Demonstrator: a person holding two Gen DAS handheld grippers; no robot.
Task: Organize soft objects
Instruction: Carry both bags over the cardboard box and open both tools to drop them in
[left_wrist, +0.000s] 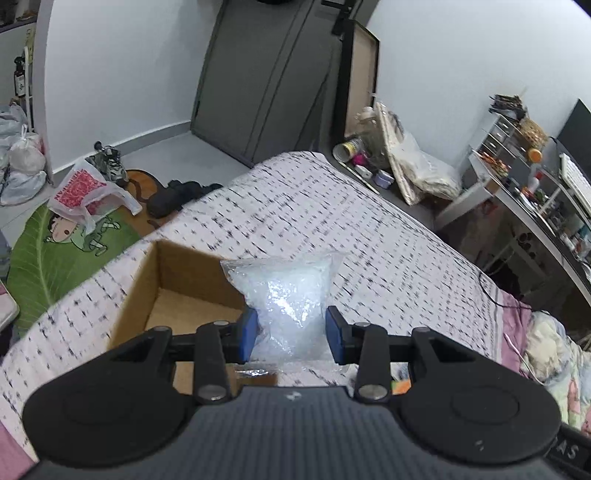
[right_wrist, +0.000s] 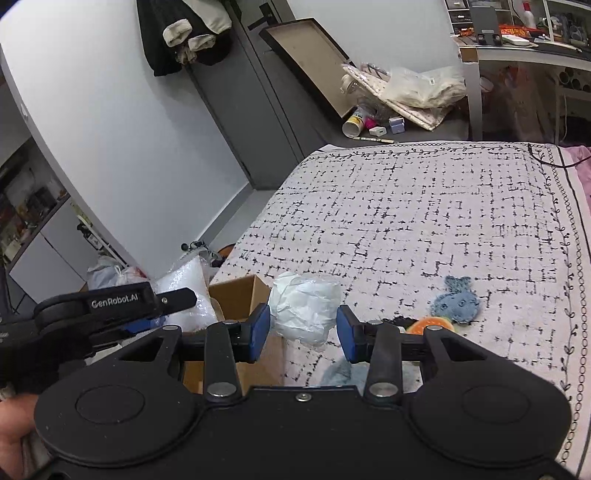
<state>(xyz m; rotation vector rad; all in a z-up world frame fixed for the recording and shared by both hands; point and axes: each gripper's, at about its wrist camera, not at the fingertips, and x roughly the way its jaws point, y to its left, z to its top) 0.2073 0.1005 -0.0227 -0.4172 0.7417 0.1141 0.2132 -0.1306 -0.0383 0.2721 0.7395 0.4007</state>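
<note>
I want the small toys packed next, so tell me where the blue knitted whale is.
In the right wrist view the blue knitted whale lies on the patterned bedspread, right of the right gripper, touching an orange toy.

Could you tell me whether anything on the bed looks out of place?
Yes: a blue knitted whale and an orange toy lie loose on the bedspread, outside the cardboard box. Both tools hold items: a clear filler bag and a white bundle.
</note>
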